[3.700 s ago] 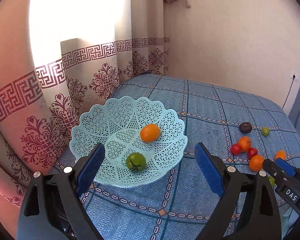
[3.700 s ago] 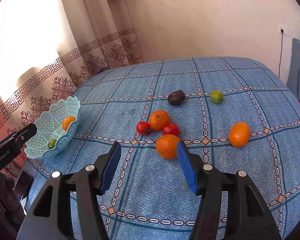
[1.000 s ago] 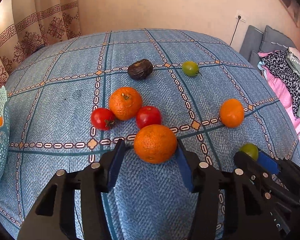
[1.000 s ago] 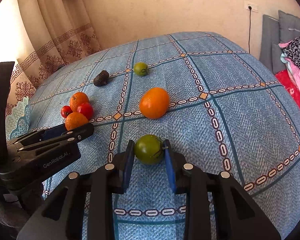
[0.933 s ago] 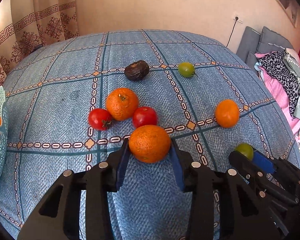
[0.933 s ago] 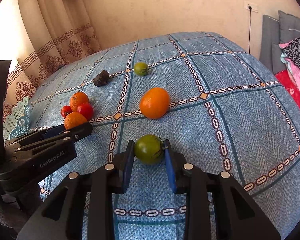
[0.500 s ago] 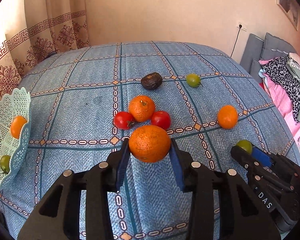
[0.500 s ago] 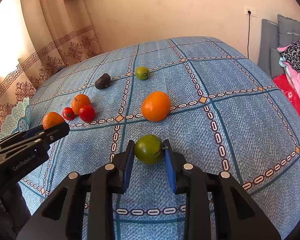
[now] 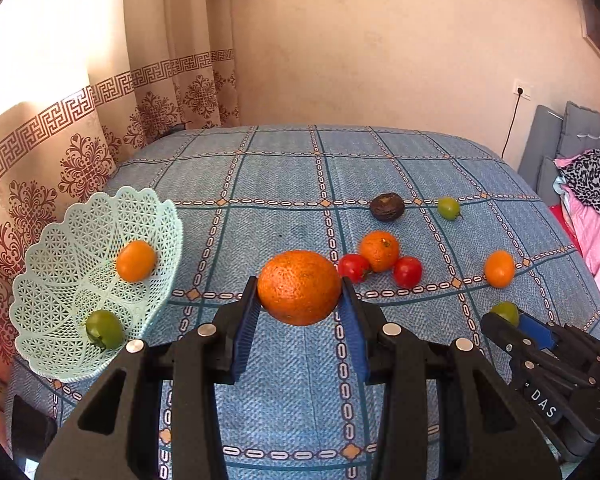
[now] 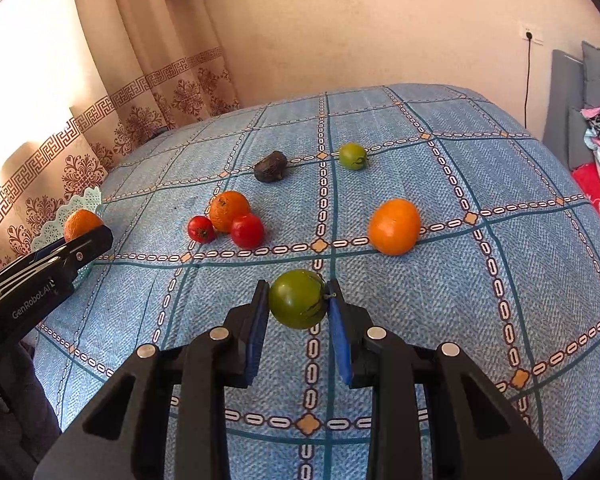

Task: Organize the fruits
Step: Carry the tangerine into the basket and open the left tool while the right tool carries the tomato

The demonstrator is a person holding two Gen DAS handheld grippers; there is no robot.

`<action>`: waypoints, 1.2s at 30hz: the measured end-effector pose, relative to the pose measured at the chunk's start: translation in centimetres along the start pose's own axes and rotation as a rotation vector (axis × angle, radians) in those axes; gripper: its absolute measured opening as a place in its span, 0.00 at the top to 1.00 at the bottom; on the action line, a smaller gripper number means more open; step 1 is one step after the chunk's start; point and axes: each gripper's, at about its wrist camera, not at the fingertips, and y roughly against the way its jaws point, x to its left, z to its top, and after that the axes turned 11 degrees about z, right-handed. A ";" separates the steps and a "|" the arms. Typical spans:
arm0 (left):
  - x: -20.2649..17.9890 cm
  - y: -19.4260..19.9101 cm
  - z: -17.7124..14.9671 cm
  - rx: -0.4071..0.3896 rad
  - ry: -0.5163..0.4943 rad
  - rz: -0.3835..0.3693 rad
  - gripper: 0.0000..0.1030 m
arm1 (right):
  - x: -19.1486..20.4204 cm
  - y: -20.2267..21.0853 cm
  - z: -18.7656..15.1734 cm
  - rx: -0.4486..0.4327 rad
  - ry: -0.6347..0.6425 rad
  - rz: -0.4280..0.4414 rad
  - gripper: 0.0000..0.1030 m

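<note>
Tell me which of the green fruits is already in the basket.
The green fruit low in the pale mint lattice basket, below a smooth orange fruit. One green fruit sits in the right gripper; another lies on the blue bedspread.

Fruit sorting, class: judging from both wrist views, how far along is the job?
Done: a small orange and a green fruit lie in the pale green lattice basket. In hand: the left gripper clamps a large orange; the right gripper clamps a green tomato. Left: six fruits on the blue bedspread, including two red tomatoes.
</note>
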 end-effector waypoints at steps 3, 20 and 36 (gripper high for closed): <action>1.8 -0.2 0.0 0.004 0.031 0.026 0.61 | 1.3 -0.3 0.4 0.001 0.016 0.017 0.72; 10.4 -0.7 -0.6 0.001 0.159 0.139 0.61 | 10.3 -2.3 2.4 0.015 0.156 0.147 0.72; 16.7 -1.7 -2.0 0.038 0.252 0.233 0.60 | 18.6 -6.6 3.5 0.073 0.263 0.283 0.72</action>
